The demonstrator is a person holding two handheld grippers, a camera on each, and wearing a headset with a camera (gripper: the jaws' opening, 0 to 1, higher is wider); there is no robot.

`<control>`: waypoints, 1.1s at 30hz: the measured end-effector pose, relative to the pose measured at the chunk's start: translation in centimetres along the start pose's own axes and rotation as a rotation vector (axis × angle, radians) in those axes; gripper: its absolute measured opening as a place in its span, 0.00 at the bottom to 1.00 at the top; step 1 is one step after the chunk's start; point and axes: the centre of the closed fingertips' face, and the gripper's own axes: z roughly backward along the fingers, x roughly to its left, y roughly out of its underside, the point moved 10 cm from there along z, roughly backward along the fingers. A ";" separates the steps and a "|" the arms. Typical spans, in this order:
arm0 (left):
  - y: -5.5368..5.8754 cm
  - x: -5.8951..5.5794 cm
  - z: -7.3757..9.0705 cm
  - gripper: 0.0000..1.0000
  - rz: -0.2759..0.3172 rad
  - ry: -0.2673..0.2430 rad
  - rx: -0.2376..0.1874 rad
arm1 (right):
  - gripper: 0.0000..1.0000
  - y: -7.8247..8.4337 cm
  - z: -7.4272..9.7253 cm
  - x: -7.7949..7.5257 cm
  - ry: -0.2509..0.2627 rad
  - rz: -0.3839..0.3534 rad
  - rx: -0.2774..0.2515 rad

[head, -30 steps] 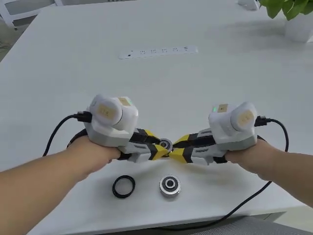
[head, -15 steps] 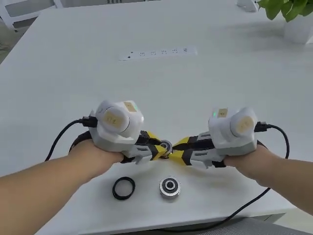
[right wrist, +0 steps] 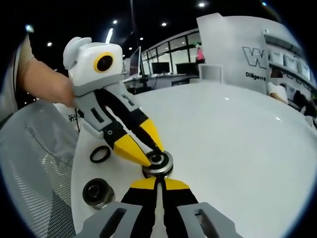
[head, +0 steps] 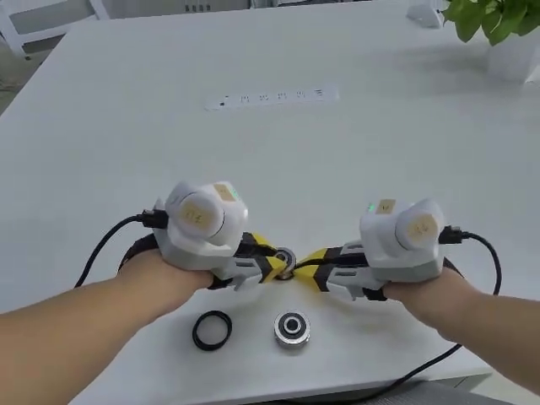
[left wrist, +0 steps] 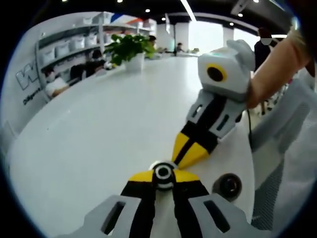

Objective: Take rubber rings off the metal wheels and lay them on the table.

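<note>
Rubber ring [head: 212, 329] is lying on the worktop [head: 126, 110] beside a bare wheel [head: 292, 327] — left claw [left wrist: 163, 173] and right claw [right wrist: 158, 179] are both pinching a second wheel [head: 283, 257] shut-tight above it — its ring seemingly not off yet.

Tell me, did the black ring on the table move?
No. The black ring keeps the same gap to the metal wheel beside it; the camera shifted.

So the left hand-held gripper [head: 272, 264] is clamped on the little wheel [head: 284, 255]. The right hand-held gripper [head: 307, 267] is held tip to tip against it, jaws pinched together at the wheel's rim.
</note>
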 end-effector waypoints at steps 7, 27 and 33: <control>0.0 -0.1 0.0 0.13 -0.001 -0.008 0.002 | 0.00 0.1 0.0 -0.3 -0.004 -0.075 -0.012; -0.1 -0.3 0.1 0.12 -0.033 -0.026 0.022 | 0.00 -0.1 0.6 -0.8 0.020 -0.397 -0.149; -0.3 -0.5 0.2 0.12 -0.036 -0.033 0.034 | 0.00 -0.2 0.6 -0.6 0.015 -0.448 -0.161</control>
